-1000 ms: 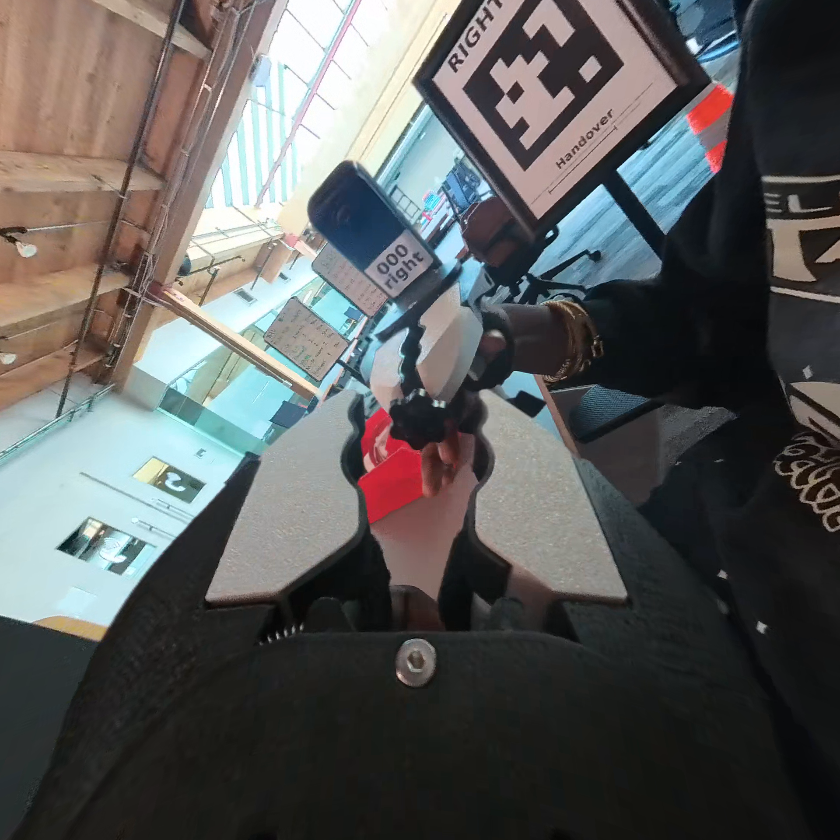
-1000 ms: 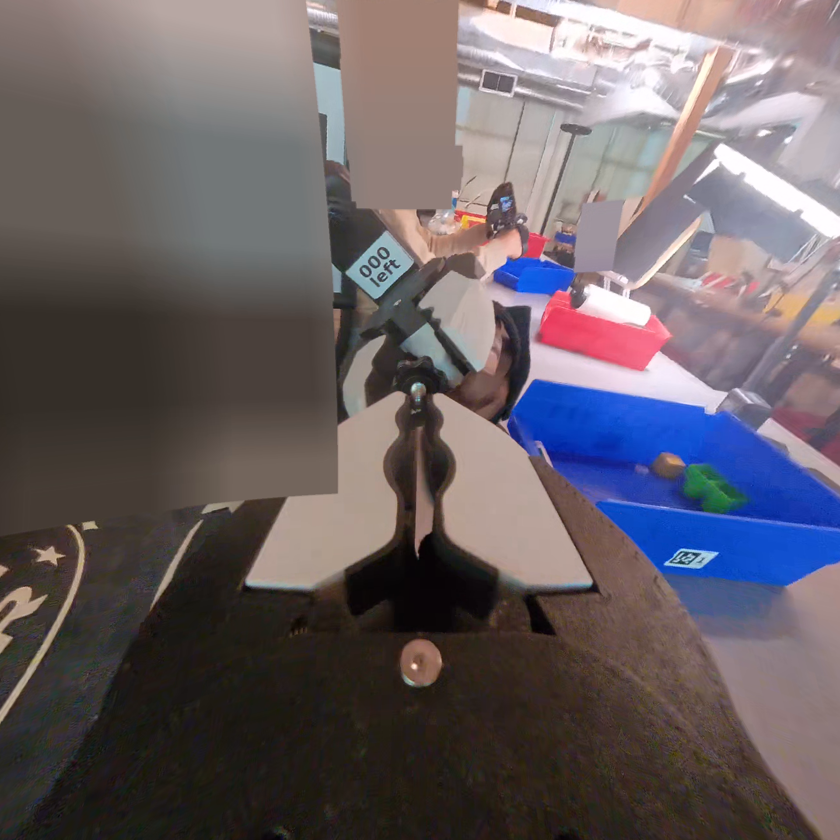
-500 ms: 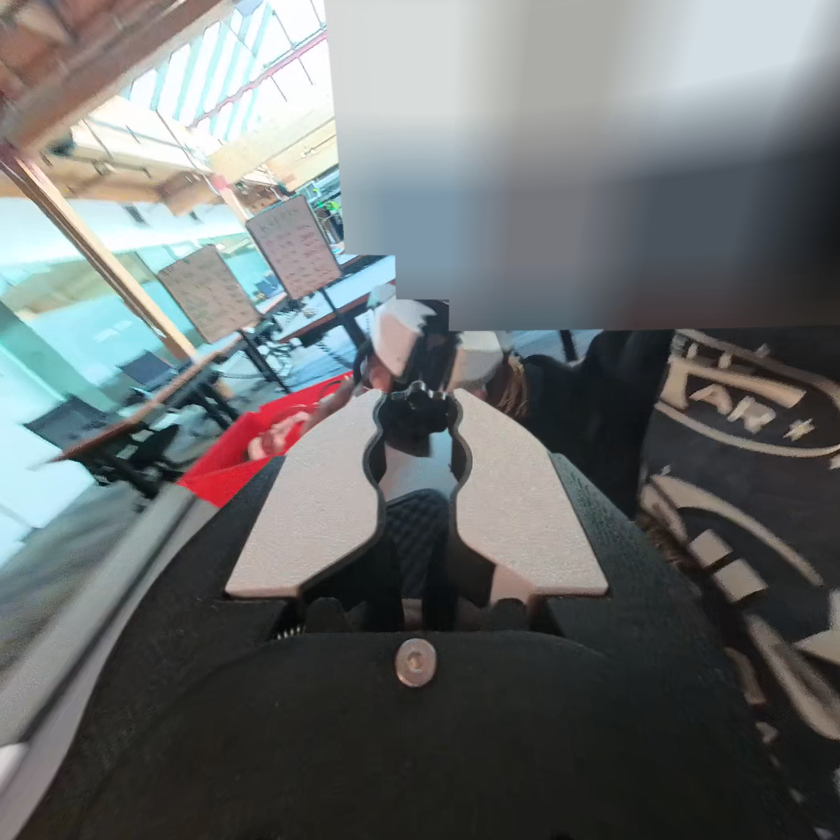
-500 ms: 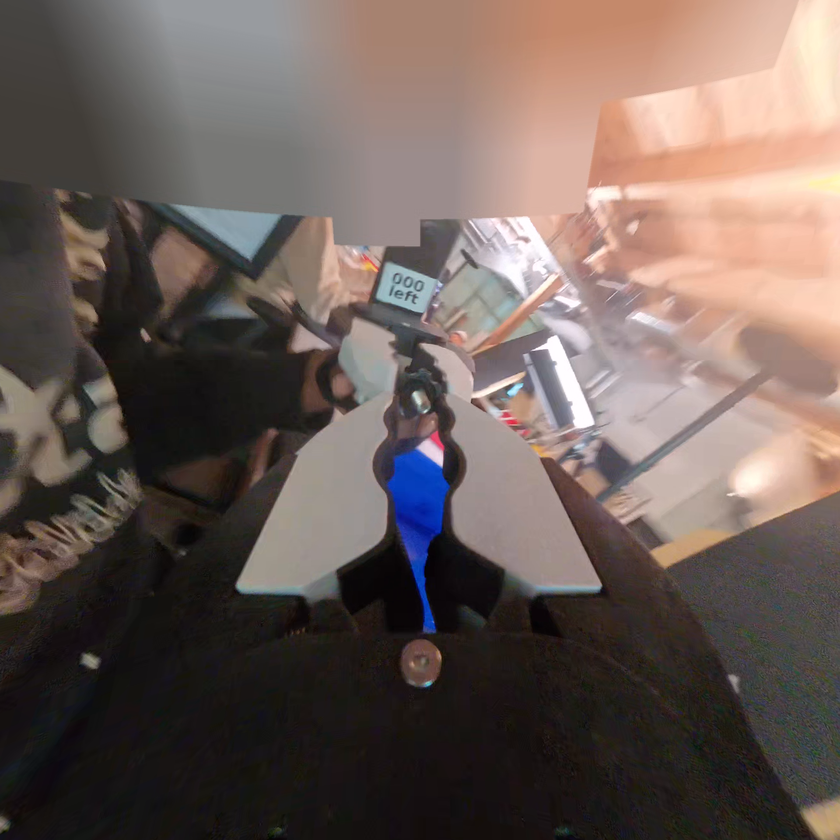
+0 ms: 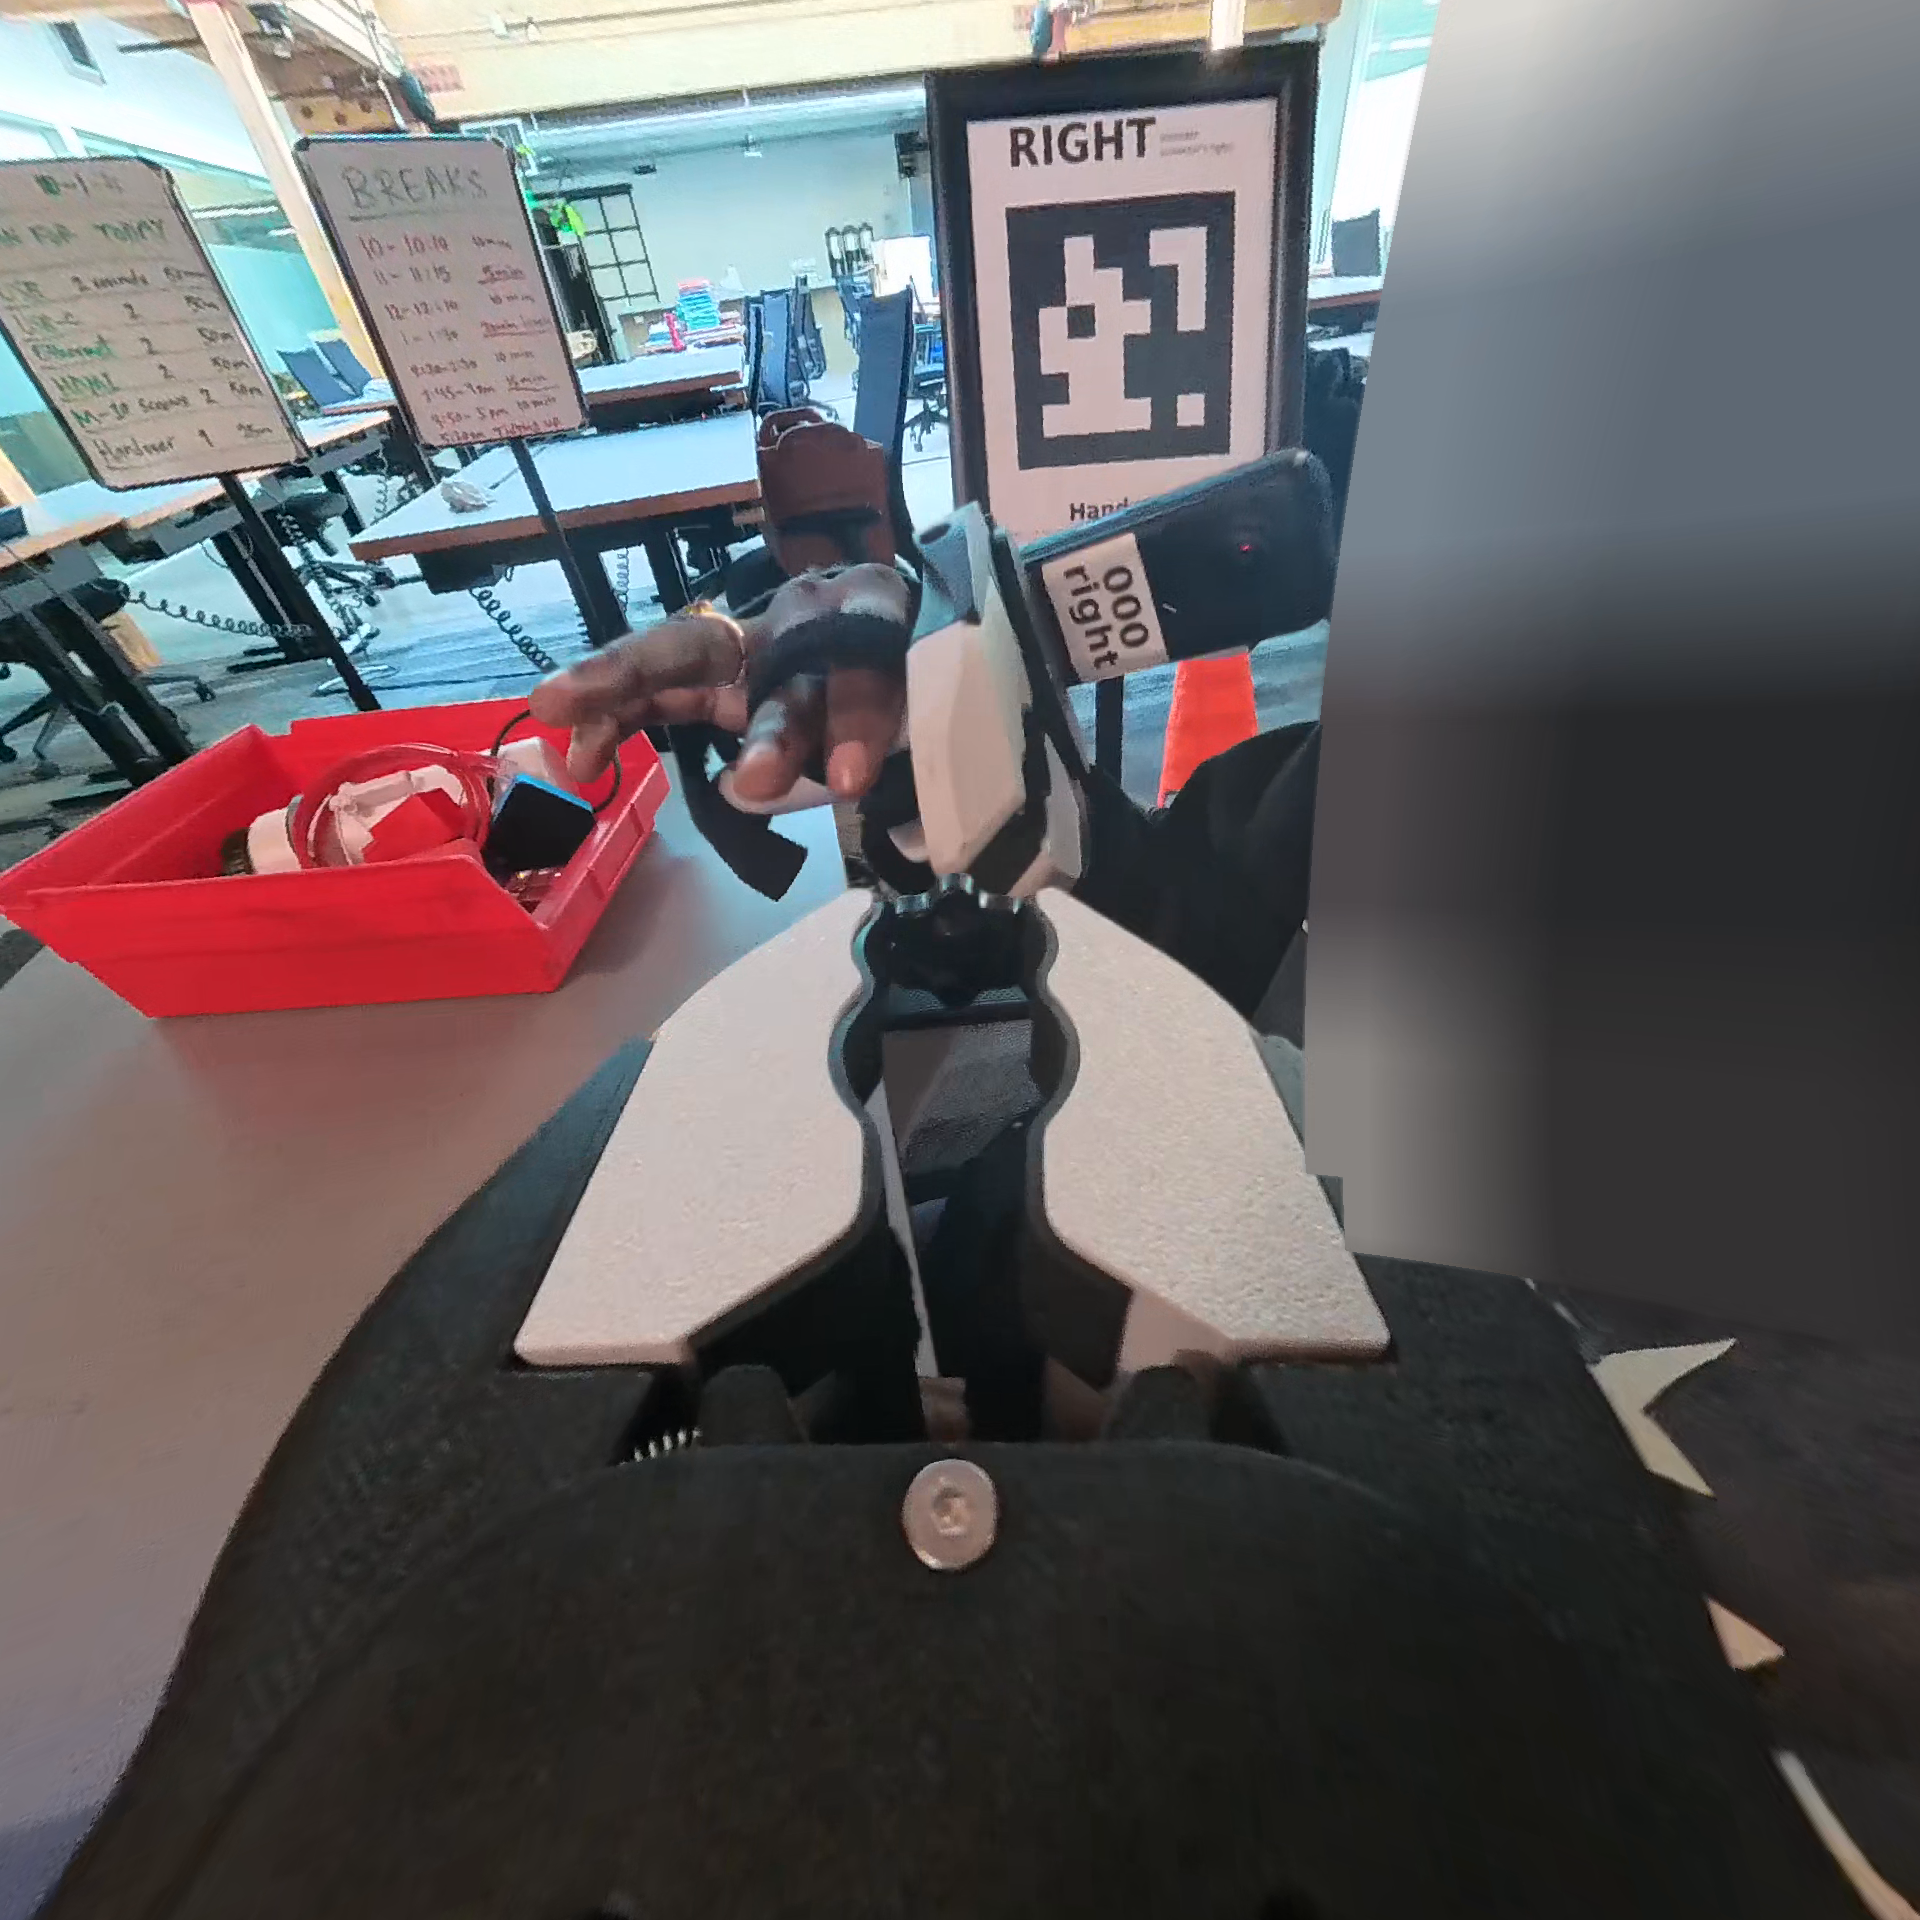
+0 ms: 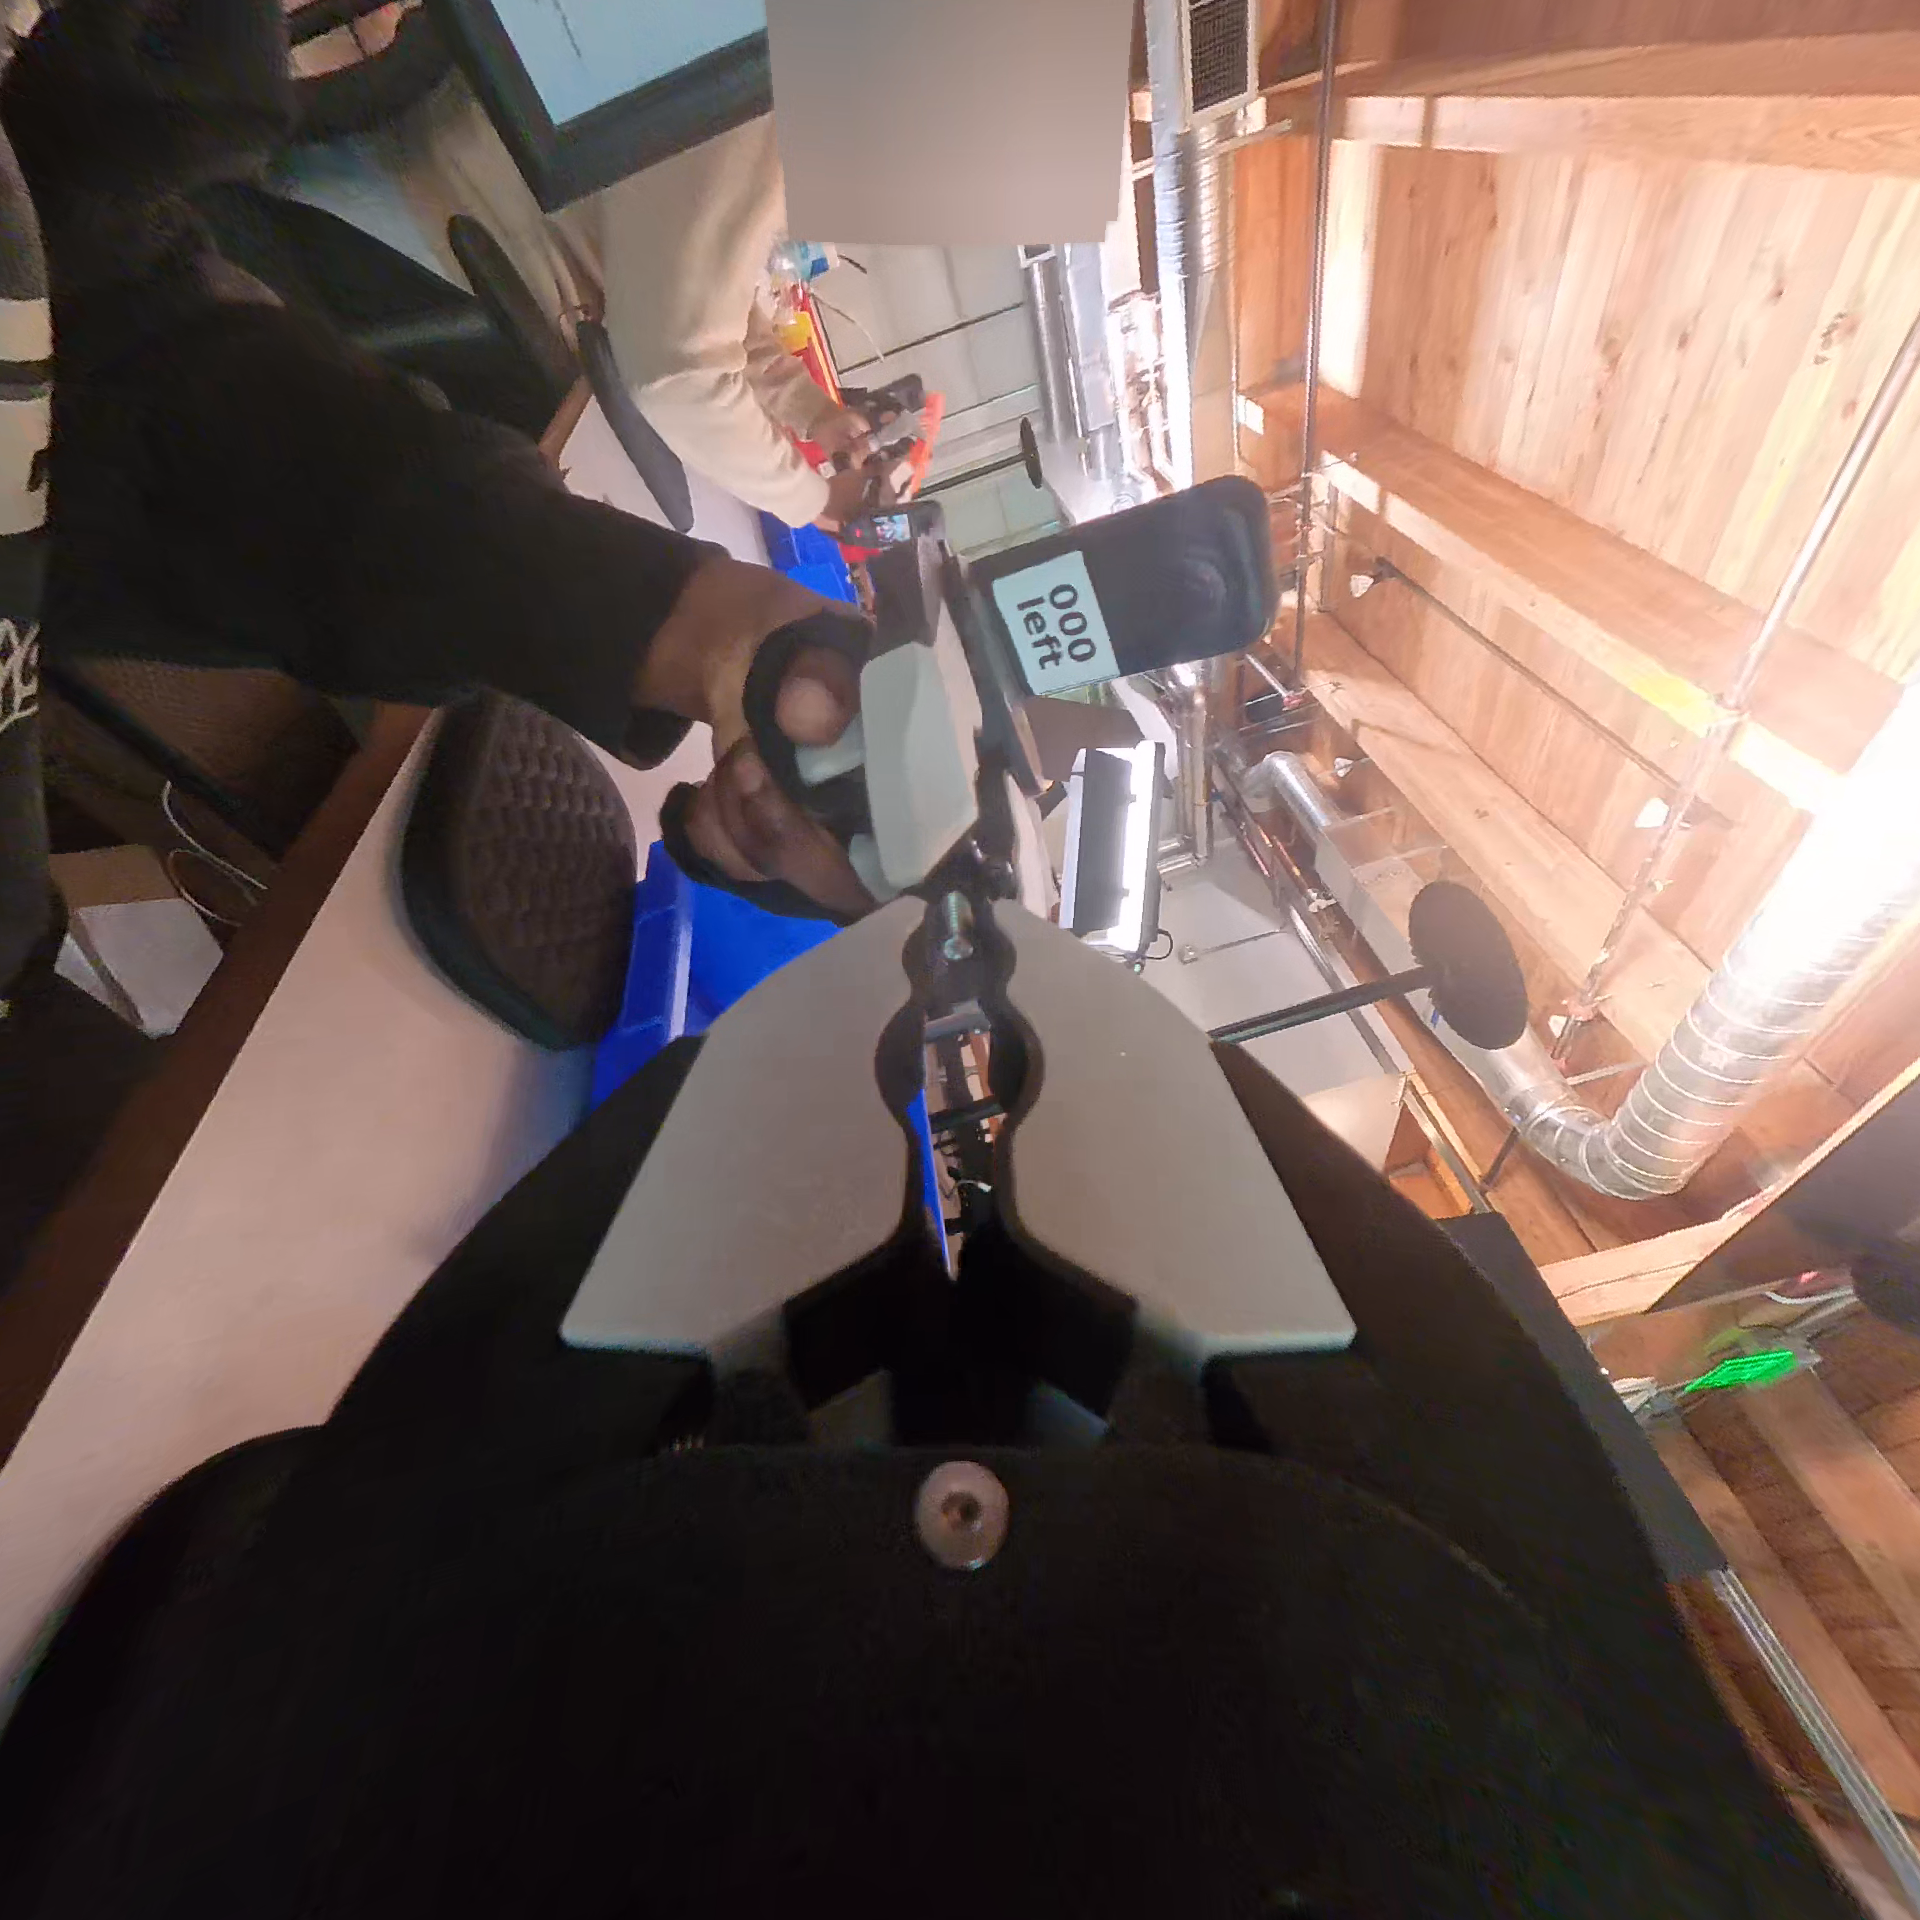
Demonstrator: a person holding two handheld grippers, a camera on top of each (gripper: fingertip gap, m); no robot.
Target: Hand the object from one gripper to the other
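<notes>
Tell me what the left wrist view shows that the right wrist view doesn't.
Only the left wrist view: a red bin of small items on a grey table, two whiteboards, a framed marker sign, an orange cone, and the right gripper seen from the front.
Only the right wrist view: a blue bin, the wooden ceiling, a silver duct, a person in a beige top, and the left gripper from the front.
Both: the black knob between the two grippers' fingers.
</notes>
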